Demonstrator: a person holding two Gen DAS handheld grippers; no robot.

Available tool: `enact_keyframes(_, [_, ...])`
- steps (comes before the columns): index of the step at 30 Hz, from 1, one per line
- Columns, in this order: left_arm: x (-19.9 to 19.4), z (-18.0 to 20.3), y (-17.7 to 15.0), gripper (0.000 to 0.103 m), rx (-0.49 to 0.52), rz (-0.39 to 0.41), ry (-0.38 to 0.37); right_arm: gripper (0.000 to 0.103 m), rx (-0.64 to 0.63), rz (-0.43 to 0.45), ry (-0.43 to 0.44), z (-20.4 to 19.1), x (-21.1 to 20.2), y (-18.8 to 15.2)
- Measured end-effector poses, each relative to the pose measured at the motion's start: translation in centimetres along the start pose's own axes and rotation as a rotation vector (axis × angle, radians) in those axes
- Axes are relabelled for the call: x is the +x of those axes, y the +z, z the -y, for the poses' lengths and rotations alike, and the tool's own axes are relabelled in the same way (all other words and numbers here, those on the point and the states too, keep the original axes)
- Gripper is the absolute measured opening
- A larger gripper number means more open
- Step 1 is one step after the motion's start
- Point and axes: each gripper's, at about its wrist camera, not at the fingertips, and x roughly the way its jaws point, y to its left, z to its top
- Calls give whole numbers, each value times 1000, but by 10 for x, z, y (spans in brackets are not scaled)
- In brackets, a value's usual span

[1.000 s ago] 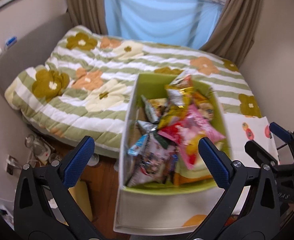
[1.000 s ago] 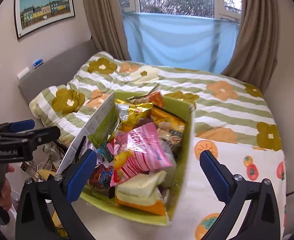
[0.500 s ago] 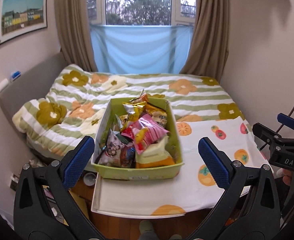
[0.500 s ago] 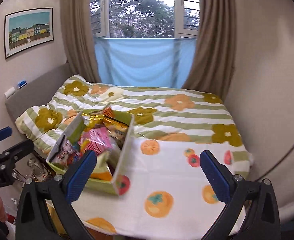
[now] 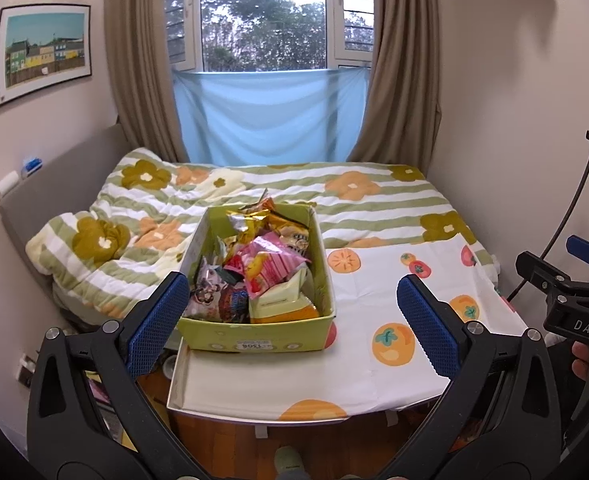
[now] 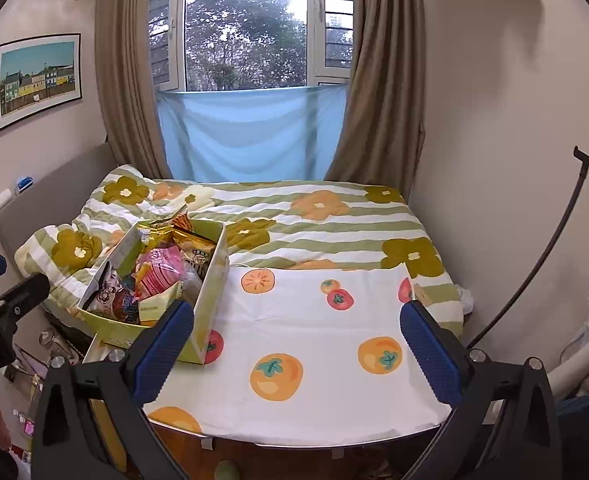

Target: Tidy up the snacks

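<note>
A green cardboard box [image 5: 254,338] [image 6: 210,300] full of several snack packets stands on the left part of a white cloth with orange fruit prints [image 5: 374,360] [image 6: 314,344]. A pink packet [image 5: 272,266] [image 6: 160,274] lies on top of the pile. My left gripper [image 5: 290,320] is open and empty, held back from the box's near wall. My right gripper [image 6: 296,346] is open and empty too, above the bare cloth to the right of the box. Each gripper shows at the edge of the other's view.
The cloth covers a board at the foot of a bed with a green striped floral quilt [image 5: 254,184] [image 6: 314,220]. A headboard [image 5: 54,184] runs along the left wall, curtains and a window stand behind. Wooden floor [image 5: 230,440] and clutter lie low left. A black pole [image 6: 542,264] leans at right.
Both grippers have drawn back and up from the box. The box now looks smaller and farther, and the whole board and room show.
</note>
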Motion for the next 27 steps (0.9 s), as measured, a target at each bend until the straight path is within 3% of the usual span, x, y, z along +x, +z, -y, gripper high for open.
enact_keyframes(27, [-1, 16, 4, 103, 6, 20, -2, 103, 17, 11, -10, 10, -5, -2])
